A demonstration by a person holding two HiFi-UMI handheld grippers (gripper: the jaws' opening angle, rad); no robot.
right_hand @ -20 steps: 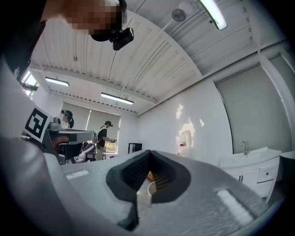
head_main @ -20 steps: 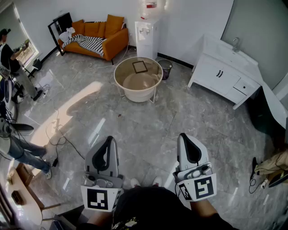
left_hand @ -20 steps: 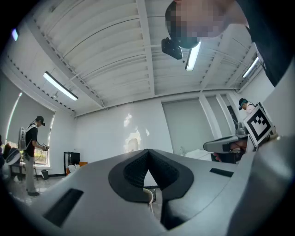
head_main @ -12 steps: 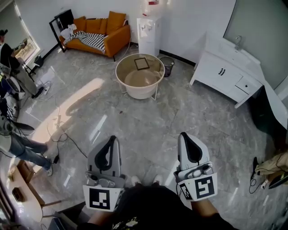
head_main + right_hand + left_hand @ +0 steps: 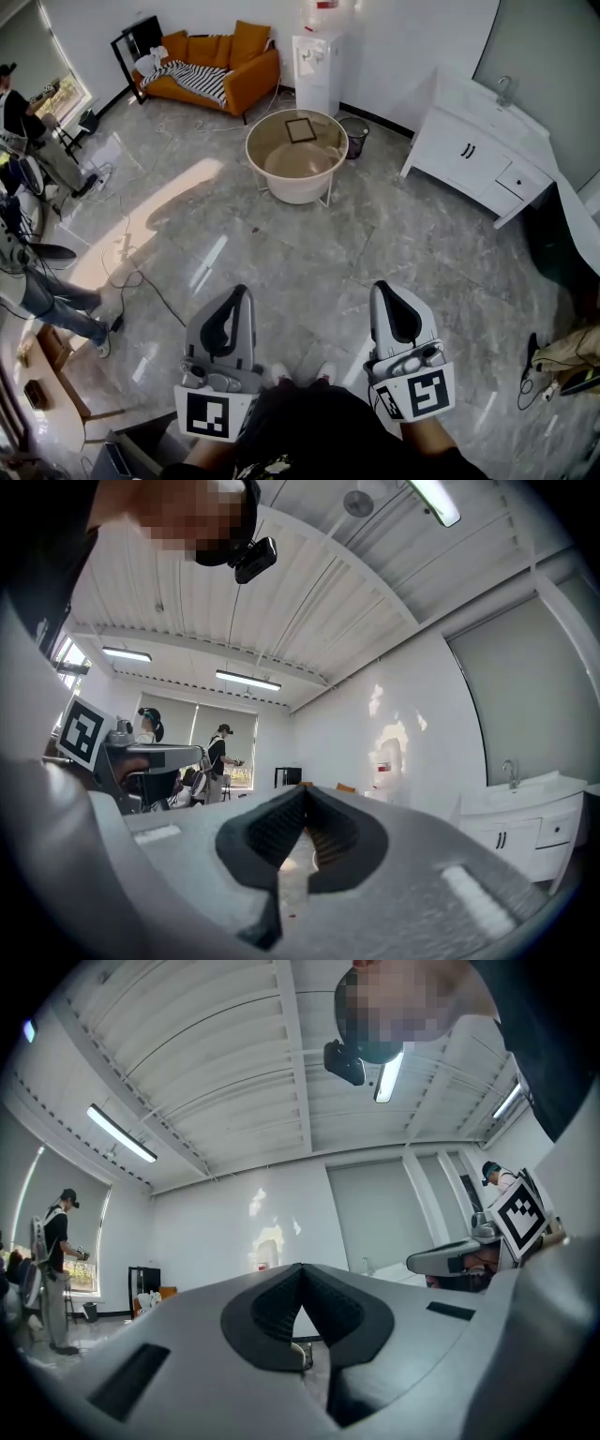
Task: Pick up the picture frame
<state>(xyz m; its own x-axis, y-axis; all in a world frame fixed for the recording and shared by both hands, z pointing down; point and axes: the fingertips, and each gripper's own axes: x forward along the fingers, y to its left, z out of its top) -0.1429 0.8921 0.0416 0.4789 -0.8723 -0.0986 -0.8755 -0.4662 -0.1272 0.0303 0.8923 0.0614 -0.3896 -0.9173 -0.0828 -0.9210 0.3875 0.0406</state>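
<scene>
Far ahead of both grippers the pic frame [image 5: 301,129] is too small to tell what's in it. Left of left gripper [image 5: 236,295], person [image 5: 42,305] cut by edge. Right of right gripper [image 5: 387,291], tan bundle [image 5: 567,352], maybe a bag, cut off too.

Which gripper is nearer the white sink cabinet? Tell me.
Right. The right gripper is across the floor from the white sink cabinet; the left gripper, beside it, is farther off.
</scene>
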